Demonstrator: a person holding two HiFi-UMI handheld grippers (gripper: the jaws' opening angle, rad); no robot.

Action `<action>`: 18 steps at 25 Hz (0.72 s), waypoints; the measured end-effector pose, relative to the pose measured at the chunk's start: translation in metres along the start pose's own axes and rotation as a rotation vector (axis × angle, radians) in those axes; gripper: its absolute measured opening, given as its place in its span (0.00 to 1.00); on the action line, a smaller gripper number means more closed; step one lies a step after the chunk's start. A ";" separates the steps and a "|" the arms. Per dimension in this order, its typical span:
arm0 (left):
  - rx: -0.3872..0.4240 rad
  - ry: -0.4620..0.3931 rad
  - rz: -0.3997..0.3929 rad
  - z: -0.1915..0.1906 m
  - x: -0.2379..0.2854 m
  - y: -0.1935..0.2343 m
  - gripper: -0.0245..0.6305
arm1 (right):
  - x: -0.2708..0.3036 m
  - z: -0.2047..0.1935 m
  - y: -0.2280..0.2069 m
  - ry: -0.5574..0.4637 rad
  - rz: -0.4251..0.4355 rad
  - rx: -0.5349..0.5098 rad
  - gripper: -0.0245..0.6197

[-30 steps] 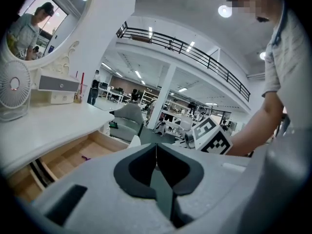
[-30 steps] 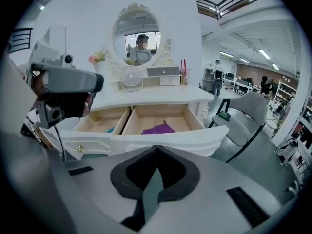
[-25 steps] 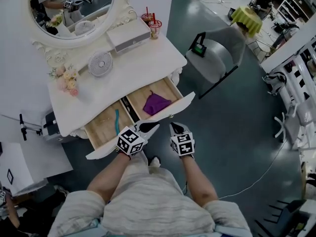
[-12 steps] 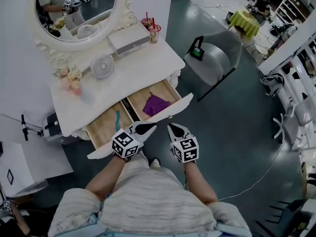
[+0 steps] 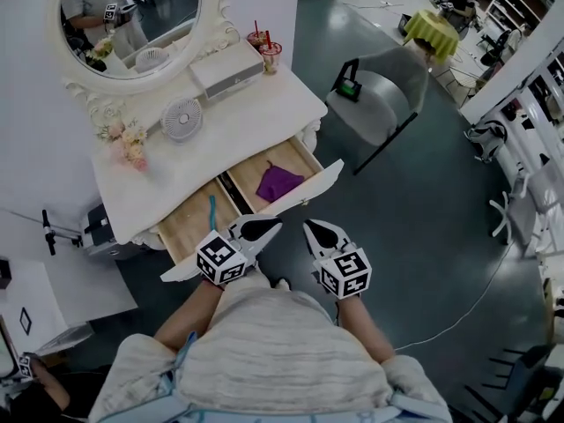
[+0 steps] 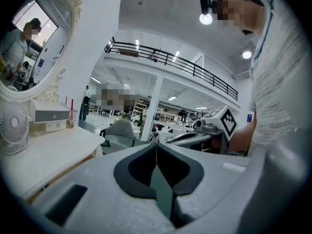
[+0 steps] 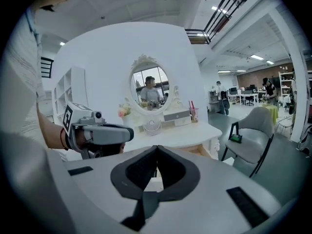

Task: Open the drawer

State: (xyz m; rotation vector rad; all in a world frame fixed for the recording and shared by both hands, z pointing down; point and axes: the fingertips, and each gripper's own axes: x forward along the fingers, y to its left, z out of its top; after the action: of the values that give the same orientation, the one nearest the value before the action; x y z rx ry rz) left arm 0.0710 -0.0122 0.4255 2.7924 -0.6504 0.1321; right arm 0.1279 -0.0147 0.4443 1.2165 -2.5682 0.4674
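At the far left of the head view, the round mirror [image 5: 132, 16] stands at the back of the white dressing table [image 5: 256, 122]. Below it lie pale flowers [image 5: 123, 139]. A small fan [image 5: 182, 117] stands just beside them, then a white box [image 5: 227, 69] and two cups with straws [image 5: 264, 51] at the far corner.

The drawer [image 5: 304, 192] is pulled well out from under the front edge of the table. It has two compartments. The left one holds a thin teal thing [image 5: 210, 211], too small to name. The right one holds a purple cloth [image 5: 279, 183].

The left gripper [image 5: 275, 226] points toward the middle of the drawer front. In the head view its tips overlap the white front panel, and it seems to hover above it, but I cannot tell this surely. In the left gripper view its jaws are pressed together with nothing between them.

The right gripper [image 5: 310, 227] is just beside the left one, over the dark floor and apart from the drawer. Its jaws are also together and empty.

To the right, well apart from the table, stands a grey chair [image 5: 379, 100].
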 end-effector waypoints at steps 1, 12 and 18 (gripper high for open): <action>0.008 -0.005 -0.003 0.003 -0.002 -0.003 0.06 | -0.004 0.005 0.003 -0.016 0.009 0.000 0.05; 0.054 -0.035 -0.047 0.021 -0.005 -0.029 0.06 | -0.027 0.022 0.024 -0.073 0.054 0.015 0.05; 0.056 -0.031 -0.041 0.021 -0.010 -0.031 0.06 | -0.030 0.027 0.028 -0.080 0.067 0.007 0.05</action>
State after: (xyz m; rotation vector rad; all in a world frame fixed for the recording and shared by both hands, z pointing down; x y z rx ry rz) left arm 0.0769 0.0129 0.3964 2.8649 -0.6058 0.1009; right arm 0.1220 0.0120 0.4037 1.1767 -2.6839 0.4514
